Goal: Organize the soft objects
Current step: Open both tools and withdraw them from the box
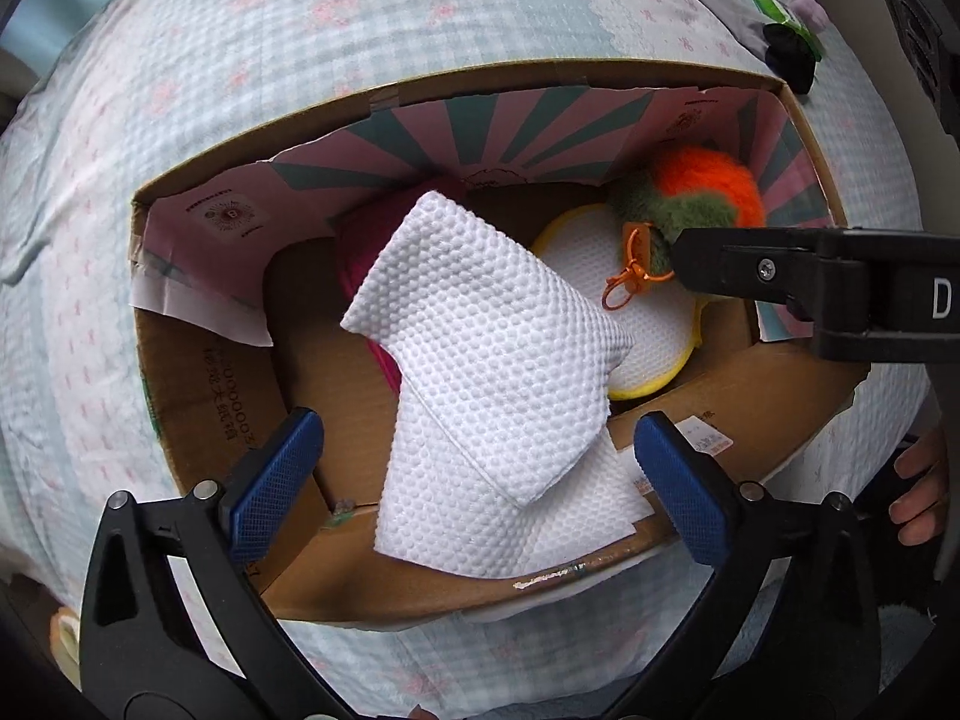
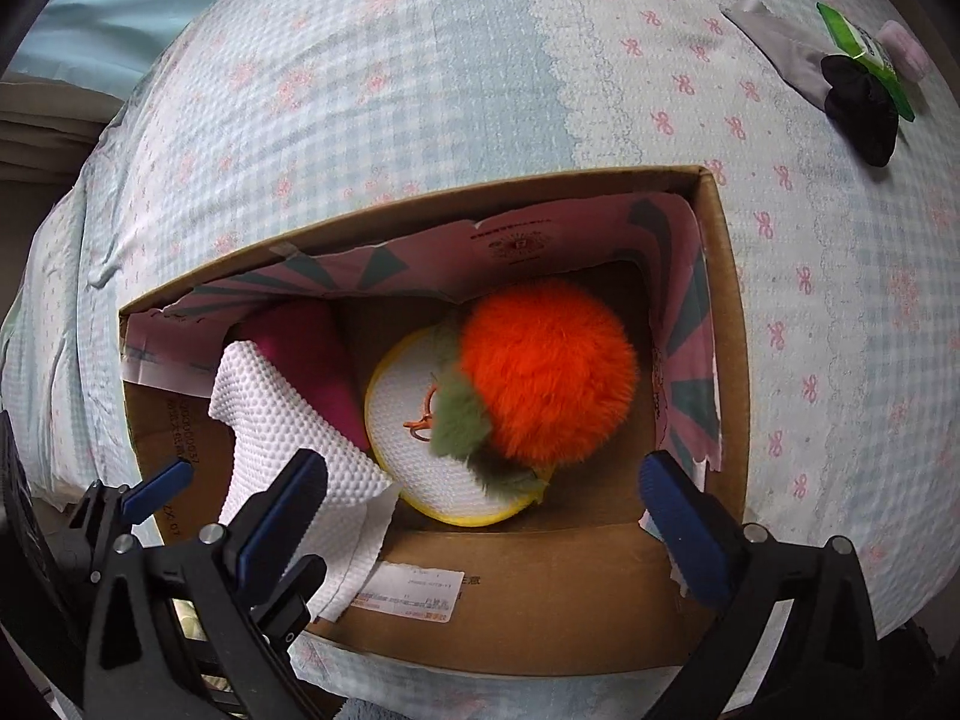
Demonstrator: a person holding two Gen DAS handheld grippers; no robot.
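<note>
A cardboard box (image 1: 198,372) (image 2: 540,606) lies on the bed. Inside it are a white dimpled cloth (image 1: 492,372) (image 2: 282,420), a round white pad with a yellow rim (image 1: 648,324) (image 2: 420,438), an orange furry plush with green leaves (image 1: 708,186) (image 2: 546,372) and a magenta soft item (image 1: 360,252) (image 2: 300,354). The cloth drapes over the box's near wall. My left gripper (image 1: 480,480) is open above the cloth and holds nothing. My right gripper (image 2: 486,516) is open over the box, just above the plush and empty. Its fingers (image 1: 714,264) reach in from the right in the left wrist view.
The bed has a pale blue checked sheet (image 1: 360,18) (image 2: 420,90) with pink bows. At its far right lie a grey cloth (image 2: 774,54), a black soft item (image 1: 792,60) (image 2: 864,114), a green packet (image 2: 858,54) and a pale pink item (image 2: 906,48).
</note>
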